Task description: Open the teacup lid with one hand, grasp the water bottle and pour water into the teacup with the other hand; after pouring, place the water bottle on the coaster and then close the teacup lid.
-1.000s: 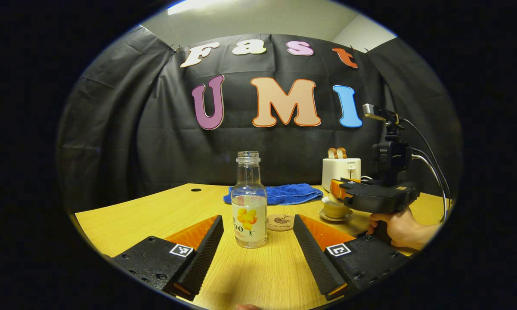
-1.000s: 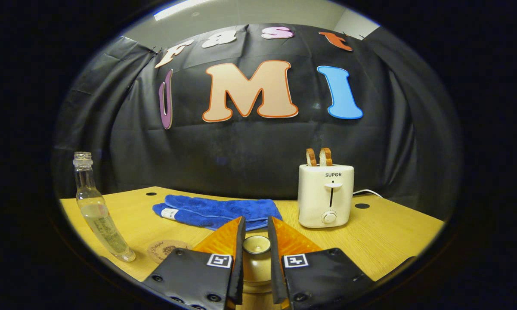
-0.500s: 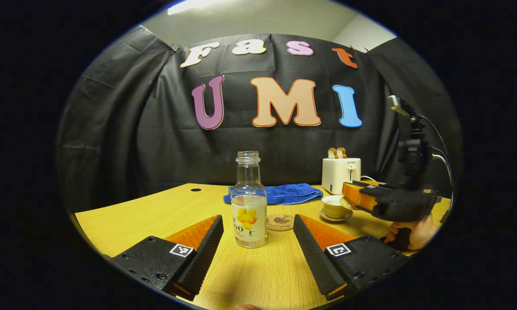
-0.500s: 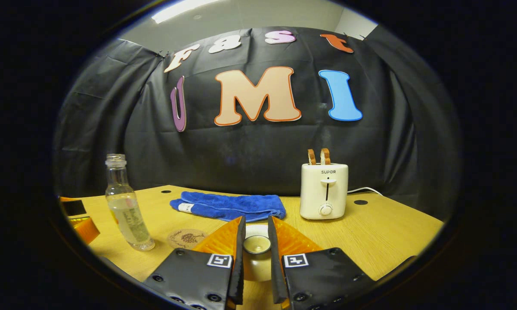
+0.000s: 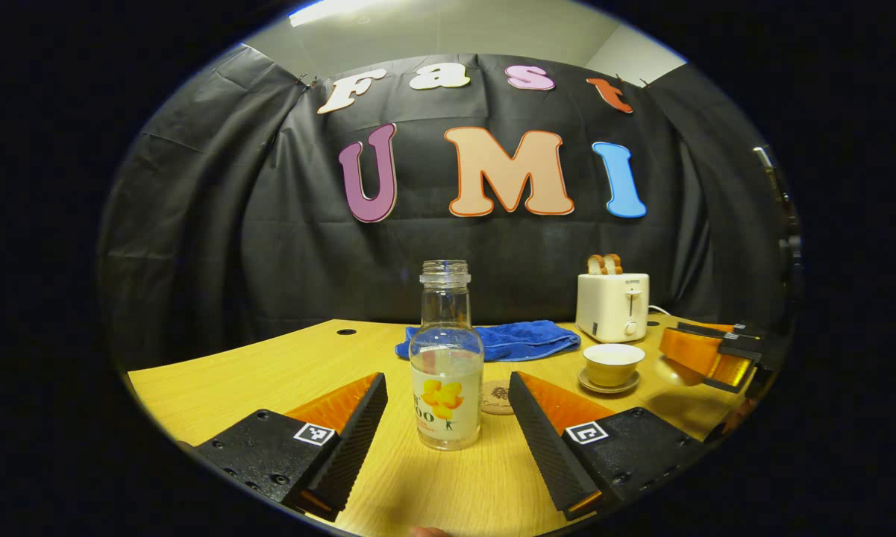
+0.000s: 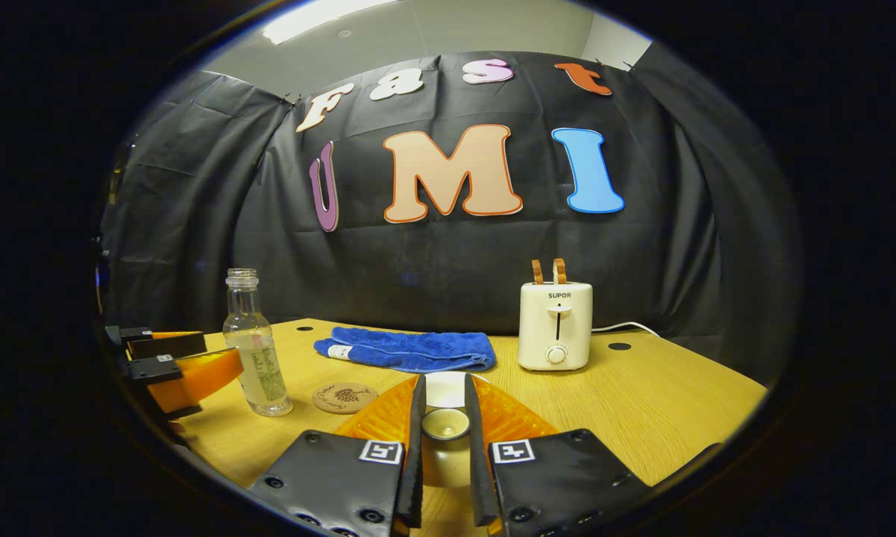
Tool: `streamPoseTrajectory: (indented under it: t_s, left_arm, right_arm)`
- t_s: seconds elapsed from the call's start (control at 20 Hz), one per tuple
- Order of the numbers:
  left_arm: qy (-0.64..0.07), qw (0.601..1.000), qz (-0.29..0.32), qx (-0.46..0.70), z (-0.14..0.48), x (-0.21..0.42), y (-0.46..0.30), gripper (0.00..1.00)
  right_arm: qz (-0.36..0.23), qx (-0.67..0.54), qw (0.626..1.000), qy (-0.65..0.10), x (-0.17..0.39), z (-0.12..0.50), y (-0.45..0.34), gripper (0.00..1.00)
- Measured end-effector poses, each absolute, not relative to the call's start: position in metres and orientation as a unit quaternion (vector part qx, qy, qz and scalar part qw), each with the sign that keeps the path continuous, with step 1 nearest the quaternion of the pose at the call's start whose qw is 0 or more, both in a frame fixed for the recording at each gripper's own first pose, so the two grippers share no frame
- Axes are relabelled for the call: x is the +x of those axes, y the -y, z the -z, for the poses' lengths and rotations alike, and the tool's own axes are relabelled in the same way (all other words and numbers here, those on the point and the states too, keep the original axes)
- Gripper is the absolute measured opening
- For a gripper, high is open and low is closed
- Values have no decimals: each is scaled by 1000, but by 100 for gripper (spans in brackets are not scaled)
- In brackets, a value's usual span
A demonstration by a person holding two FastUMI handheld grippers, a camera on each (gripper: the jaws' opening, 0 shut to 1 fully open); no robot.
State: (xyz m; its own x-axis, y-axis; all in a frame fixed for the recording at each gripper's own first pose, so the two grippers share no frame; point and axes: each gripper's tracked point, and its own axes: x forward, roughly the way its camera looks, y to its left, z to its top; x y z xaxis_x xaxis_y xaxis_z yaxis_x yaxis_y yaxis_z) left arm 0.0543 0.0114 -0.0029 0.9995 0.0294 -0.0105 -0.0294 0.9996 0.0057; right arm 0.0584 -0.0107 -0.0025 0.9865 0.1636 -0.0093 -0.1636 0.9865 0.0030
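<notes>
A clear glass water bottle (image 5: 446,365) with a yellow-flower label stands uncapped on the table, between the spread fingers of my open left gripper (image 5: 446,377), which do not touch it. Behind it lies the round coaster (image 5: 498,397), partly hidden. The cream teacup (image 5: 613,363) sits uncovered on its saucer at the right. My right gripper (image 6: 444,380) is shut on the knob of the teacup lid (image 6: 445,425), lifted away from the cup; its orange fingers (image 5: 705,352) show at the far right in the left gripper view. The bottle (image 6: 257,350) and coaster (image 6: 345,397) stand to the left in the right gripper view.
A white toaster (image 5: 613,304) with two slices of bread stands at the back right, and a folded blue towel (image 5: 500,339) lies behind the bottle. The wooden table (image 6: 671,410) has cable holes near its back edge. My left gripper's fingers (image 6: 186,369) sit beside the bottle.
My right gripper has carried the lid off the teacup and drawn back to the right, leaving the cup uncovered. My left gripper has edged closer to the bottle, still open.
</notes>
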Motion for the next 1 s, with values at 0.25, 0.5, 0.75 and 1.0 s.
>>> streamPoseTrajectory:
  t_s: [0.25,0.5,0.75,1.0]
  left_arm:
    - [-7,1000,-13,4,3,88,-13,96]
    - [-8,1000,-2,5,5,109,-10,96]
    - [-9,1000,1,3,5,111,-8,68]
    - [-8,1000,11,3,5,112,-5,65]
  right_arm:
    - [-82,1,997,-5,58,2,11,29]
    - [-81,1,997,-4,58,2,11,29]
    - [-81,1,997,-4,58,2,11,29]
    - [-69,0,998,-5,58,2,17,29]
